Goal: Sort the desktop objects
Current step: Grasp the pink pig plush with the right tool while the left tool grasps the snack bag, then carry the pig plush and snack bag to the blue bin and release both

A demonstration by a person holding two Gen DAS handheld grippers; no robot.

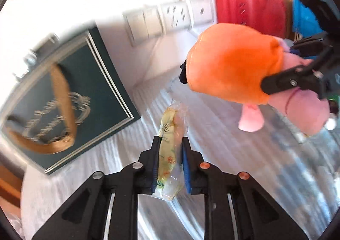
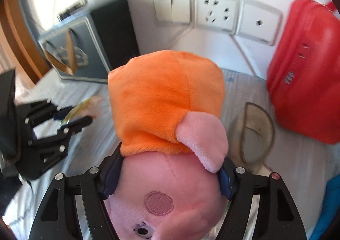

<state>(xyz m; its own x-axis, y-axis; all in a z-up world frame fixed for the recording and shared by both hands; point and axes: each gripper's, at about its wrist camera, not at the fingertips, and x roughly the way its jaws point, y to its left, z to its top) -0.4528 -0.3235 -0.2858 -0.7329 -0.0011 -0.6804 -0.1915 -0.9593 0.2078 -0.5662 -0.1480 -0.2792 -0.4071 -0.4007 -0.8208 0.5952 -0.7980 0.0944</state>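
Observation:
My left gripper [image 1: 170, 144] is shut on a clear-wrapped yellow snack packet [image 1: 171, 150] and holds it above the striped tabletop. My right gripper [image 2: 167, 167] is shut on a pink pig plush toy in an orange dress [image 2: 167, 99], gripping it at the neck, dress pointing away. In the left wrist view the plush [image 1: 233, 63] hangs at the upper right in the right gripper [image 1: 297, 67]. In the right wrist view the left gripper [image 2: 74, 115] with the packet [image 2: 85, 106] is at the left.
A dark green gift box [image 1: 70, 99] with a gold ribbon stands at the back left. A red bag [image 2: 306, 70] stands at the back right against the wall with sockets [image 2: 214, 12]. A clear oval dish [image 2: 255, 131] lies on the table near the bag. Something blue [image 1: 303, 16] is beside the bag.

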